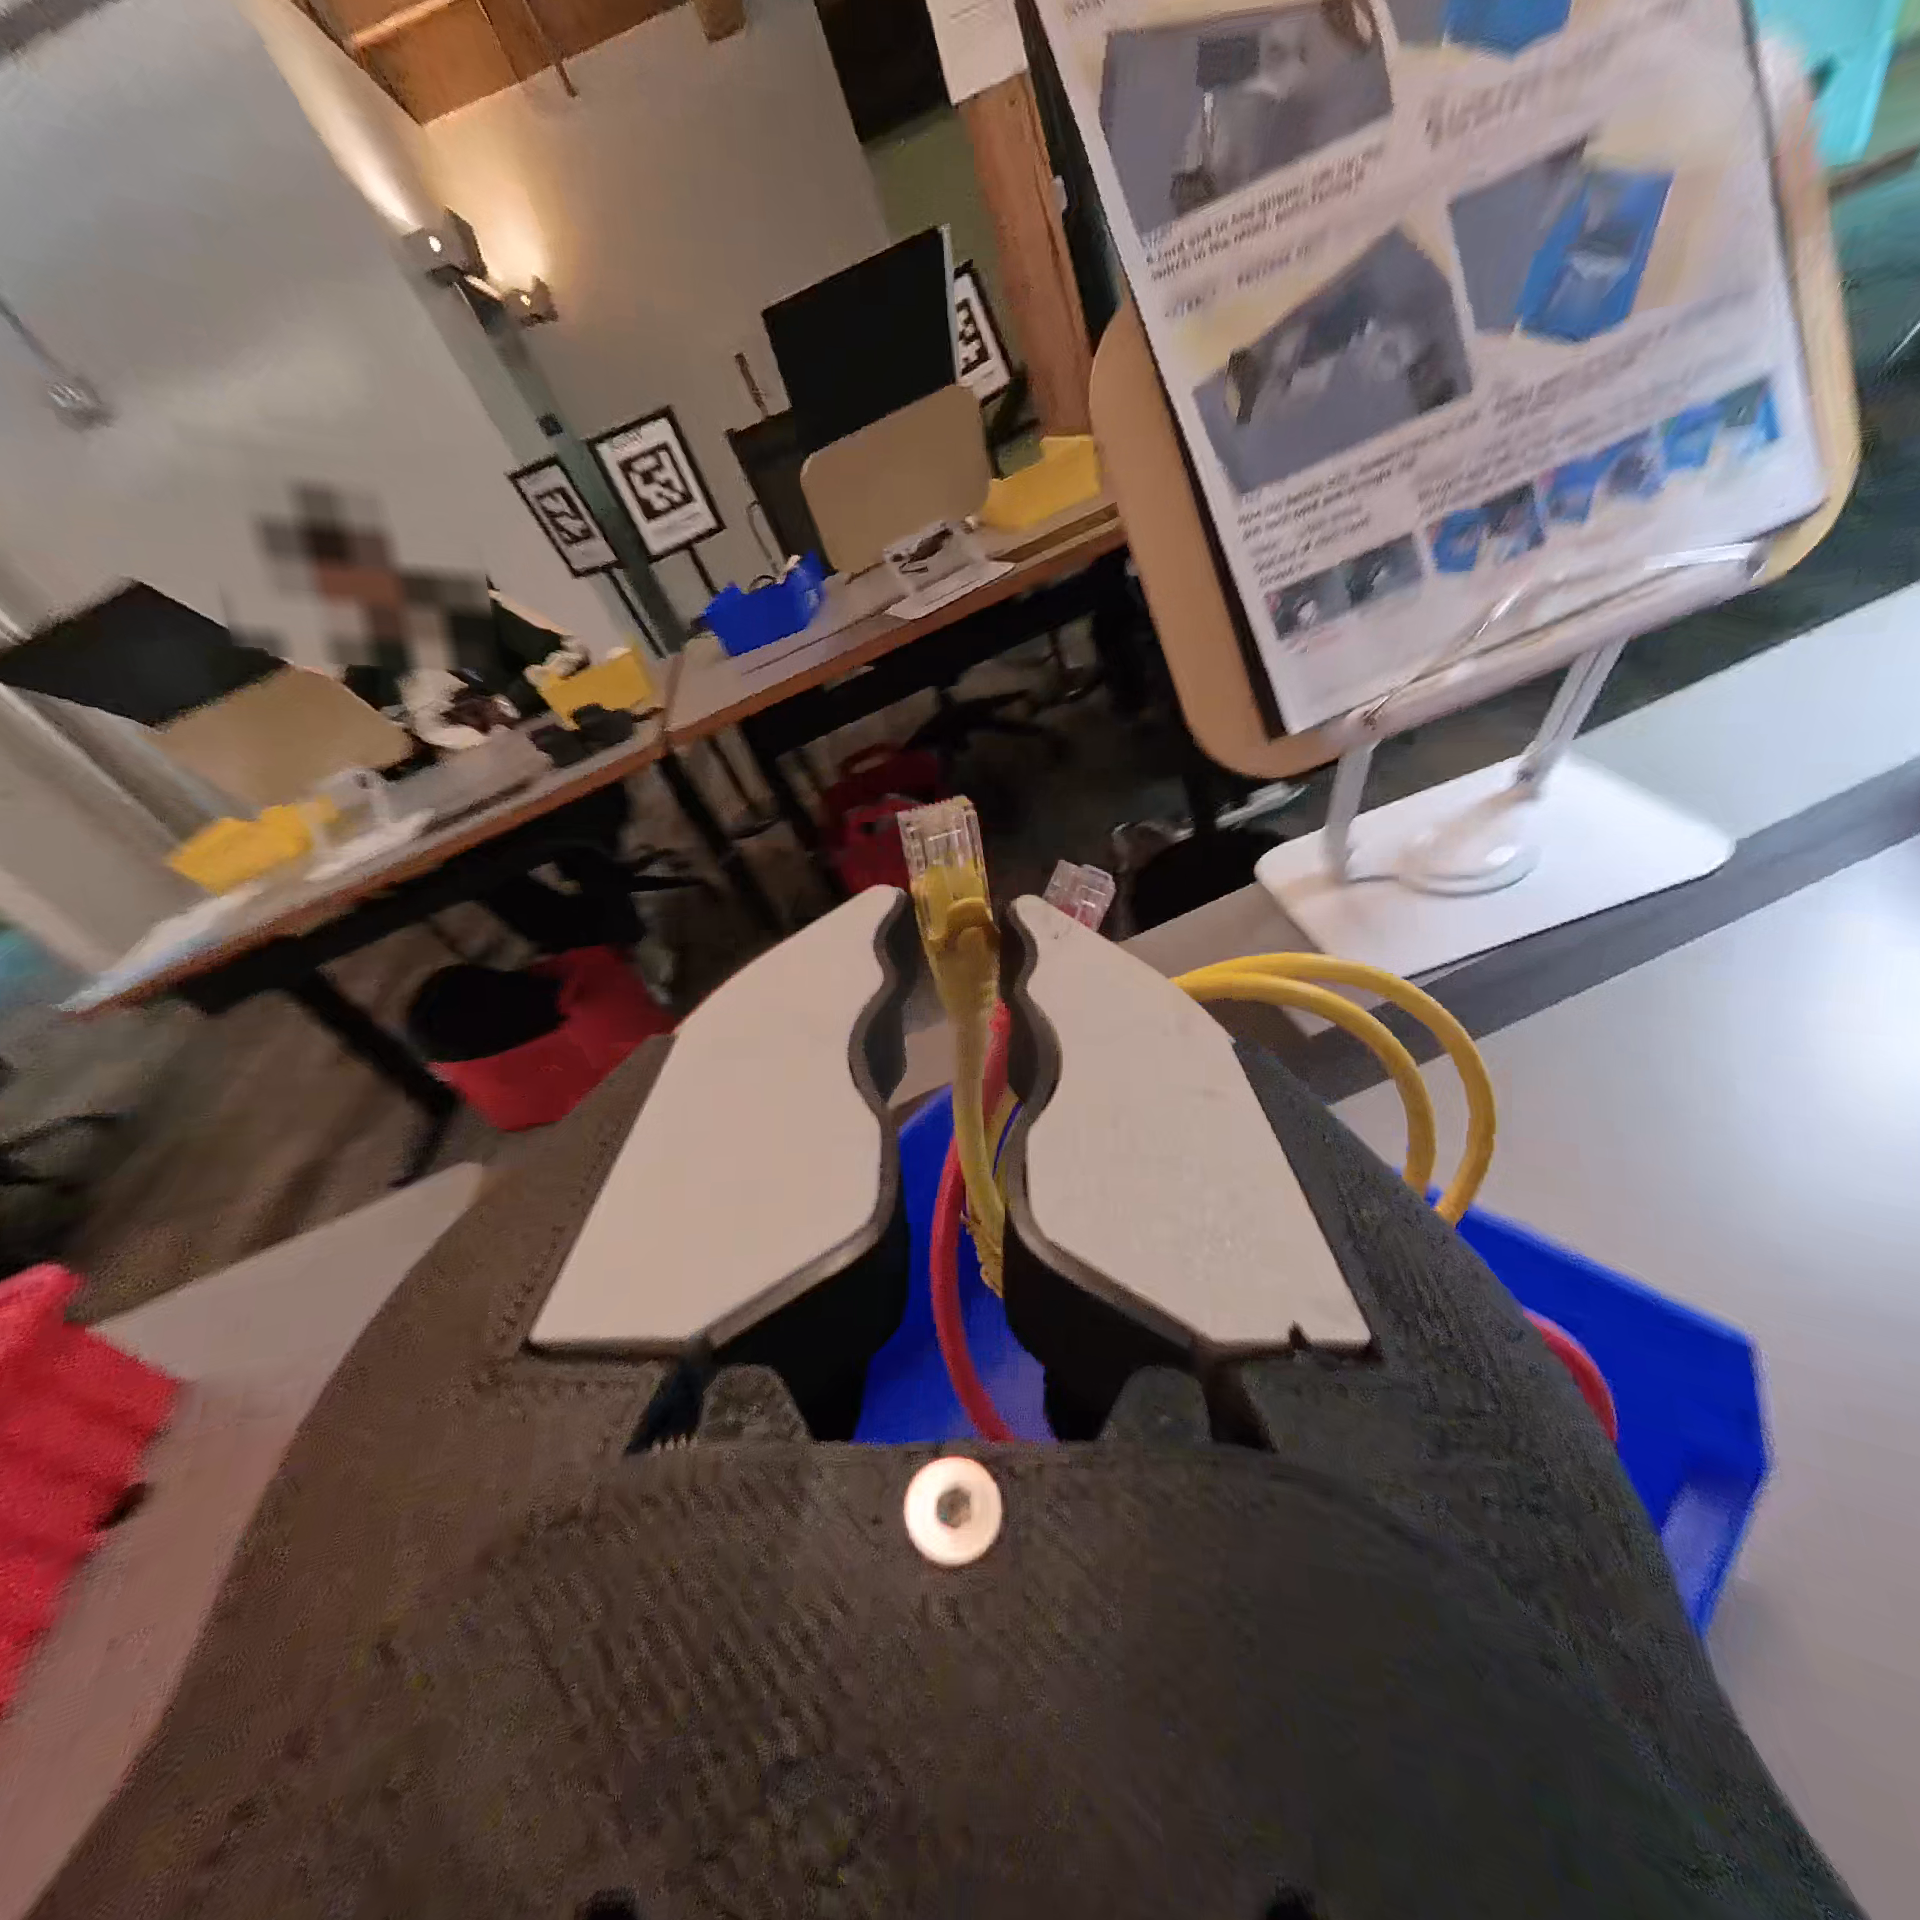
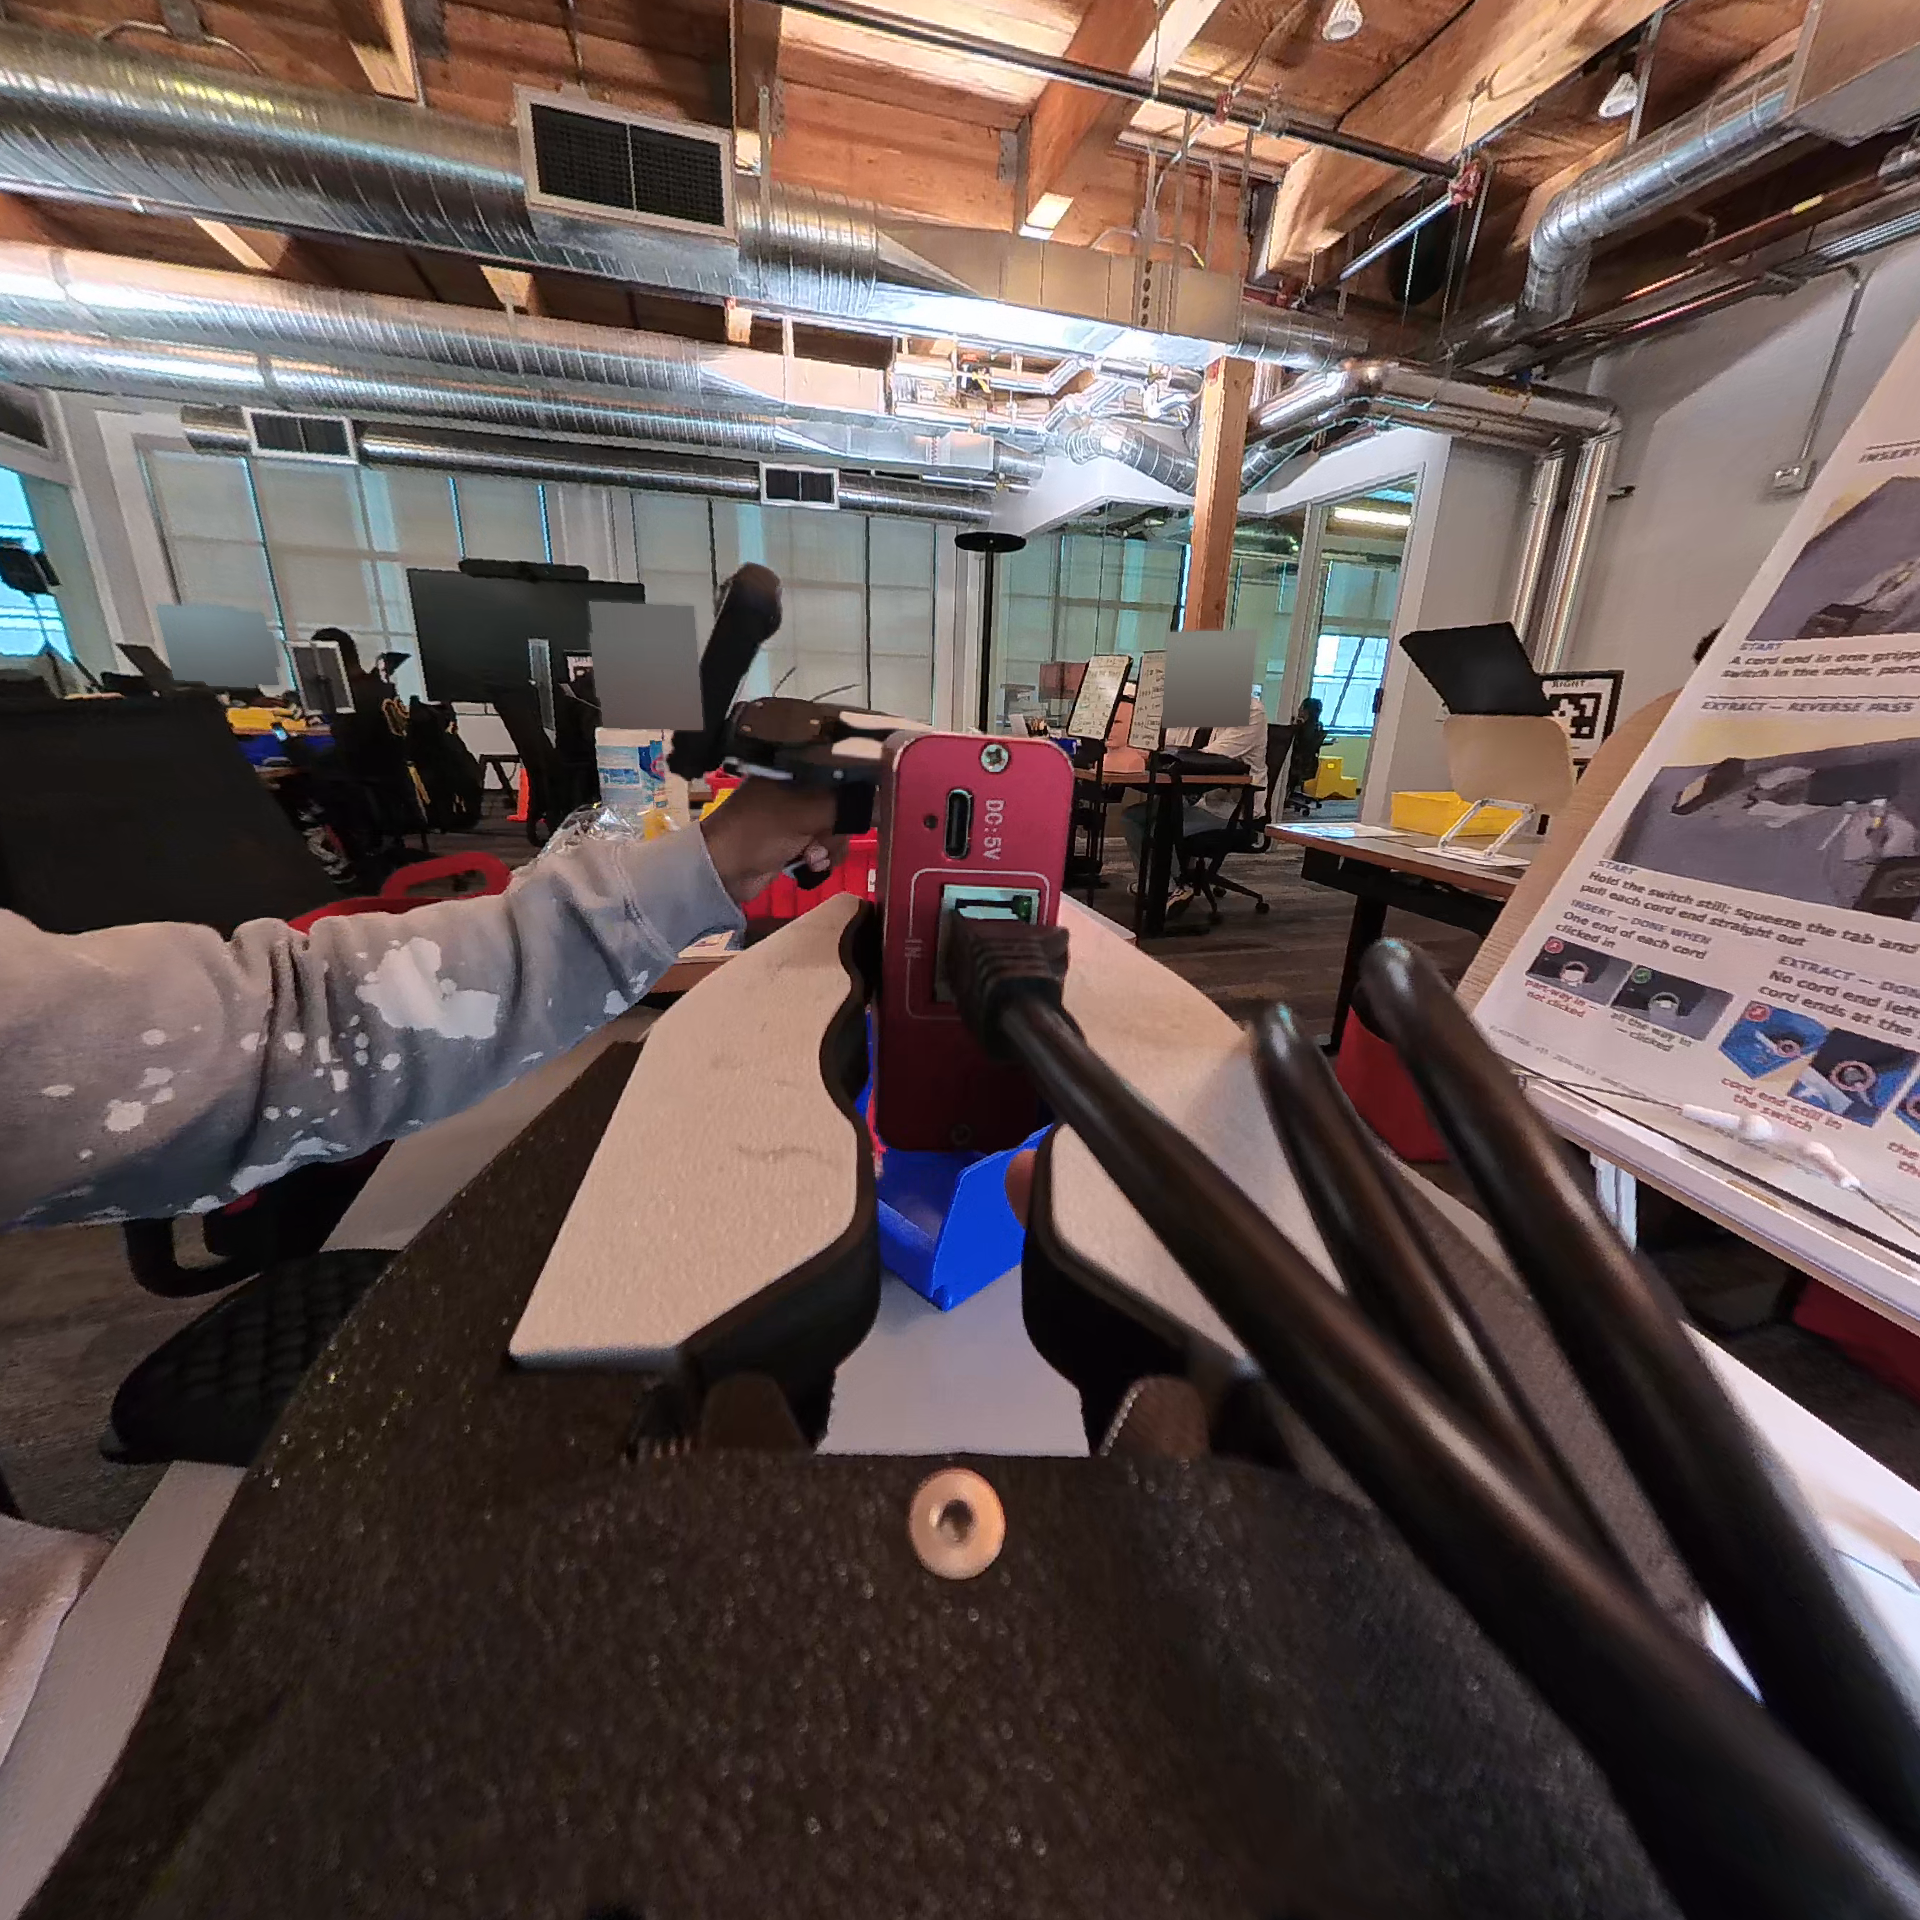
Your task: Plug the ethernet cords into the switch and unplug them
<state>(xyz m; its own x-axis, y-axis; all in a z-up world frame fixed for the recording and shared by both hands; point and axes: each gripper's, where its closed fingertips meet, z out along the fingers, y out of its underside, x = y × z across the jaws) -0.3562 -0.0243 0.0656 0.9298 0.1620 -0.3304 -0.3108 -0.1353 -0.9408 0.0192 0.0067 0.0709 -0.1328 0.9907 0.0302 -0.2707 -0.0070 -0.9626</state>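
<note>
In the left wrist view my left gripper [image 1: 954, 914] is shut on the yellow ethernet cord [image 1: 961, 956] just behind its clear plug [image 1: 940, 840], which points up past the fingertips. The cord loops back to the right [image 1: 1455, 1049]. A red cord [image 1: 951, 1288] runs under the jaws, and its clear plug [image 1: 1081, 894] shows behind the right finger. In the right wrist view my right gripper [image 2: 961, 914] is shut on the red switch [image 2: 971, 831], held upright. A black cord [image 2: 1143, 1122] is plugged into its port. The left gripper [image 2: 800, 727] shows beyond the switch, held by a hand.
A blue bin [image 1: 1621, 1382] sits on the grey table [image 1: 1714, 1039] under the left gripper, and shows in the right wrist view [image 2: 951, 1226]. An instruction sheet on a white stand [image 1: 1496, 852] stands at the right. A person's sleeved arm [image 2: 312, 1039] crosses the left side. Red cloth [image 1: 62, 1455] lies at far left.
</note>
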